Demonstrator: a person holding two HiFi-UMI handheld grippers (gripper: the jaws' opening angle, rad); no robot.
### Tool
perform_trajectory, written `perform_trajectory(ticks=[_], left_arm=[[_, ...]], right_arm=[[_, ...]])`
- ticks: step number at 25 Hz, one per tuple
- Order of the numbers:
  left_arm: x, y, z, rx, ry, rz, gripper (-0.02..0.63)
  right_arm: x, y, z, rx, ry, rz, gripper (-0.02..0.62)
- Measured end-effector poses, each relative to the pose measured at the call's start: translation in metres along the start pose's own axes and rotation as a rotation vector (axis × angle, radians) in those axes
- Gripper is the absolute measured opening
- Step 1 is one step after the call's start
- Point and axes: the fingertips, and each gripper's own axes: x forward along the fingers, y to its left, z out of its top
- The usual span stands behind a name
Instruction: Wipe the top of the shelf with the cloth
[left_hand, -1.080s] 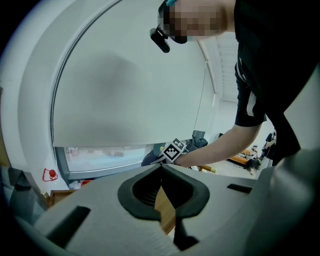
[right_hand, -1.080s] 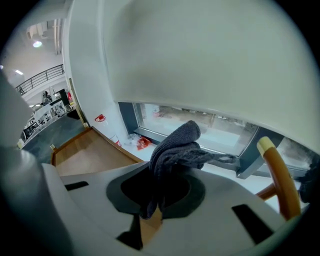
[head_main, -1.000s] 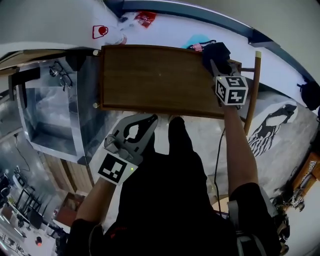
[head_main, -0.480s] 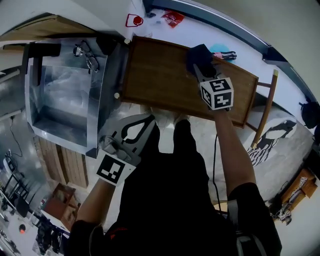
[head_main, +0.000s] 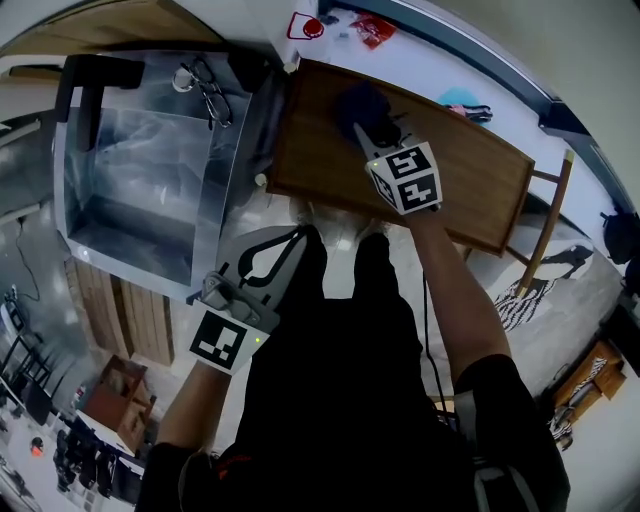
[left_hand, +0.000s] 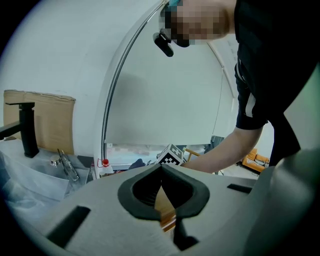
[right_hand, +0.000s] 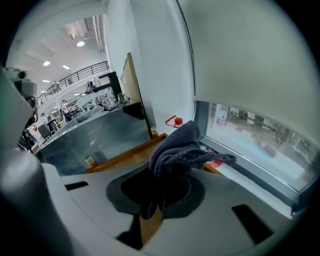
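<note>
Holds the cloth (right_hand: 179, 146) – dark, knitted, bunched – firmly between the clenched jaws of the right gripper (head_main: 373, 128), over the wooden top of the shelf (head_main: 470, 180), near the shelf's back edge and toward its sink end. Seems to press the cloth on the wood, though contact cannot be confirmed from these views. Looks like the middle of the wiping step: much of the top, especially the long part toward the shelf's other end, lies bare for more passes. Calls next, probably, for a steady stroke along the length of the shelf, with the cloth kept flat on the wood and stopped short of each edge. Should mind the metal sink (head_main: 211, 215) that stands right against the shelf's one end, with glasses (head_main: 205, 85) on the sink's rim near the shelf's back corner – a wide sweep could knock them. Behind the shelf, a light ledge with a red packet (head_main: 375, 28), close to the back edge. Beyond the shelf's other end, a wooden chair (head_main: 545, 235), near. Keeps the left gripper (head_main: 292, 245) in front of the shelf, low by the person's legs (head_main: 340, 330), jaws closed together on nothing, clear of the wiping path.
</note>
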Motion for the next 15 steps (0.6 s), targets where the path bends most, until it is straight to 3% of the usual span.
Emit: perform_trajectory(ticks=[15], left_arm=[[-0.025,0.022,-0.015,-0.04,-0.011,0.007,0.02]], right_arm=[[0.063,0.069,0.004,-0.039,0.052,0.093,0.046]])
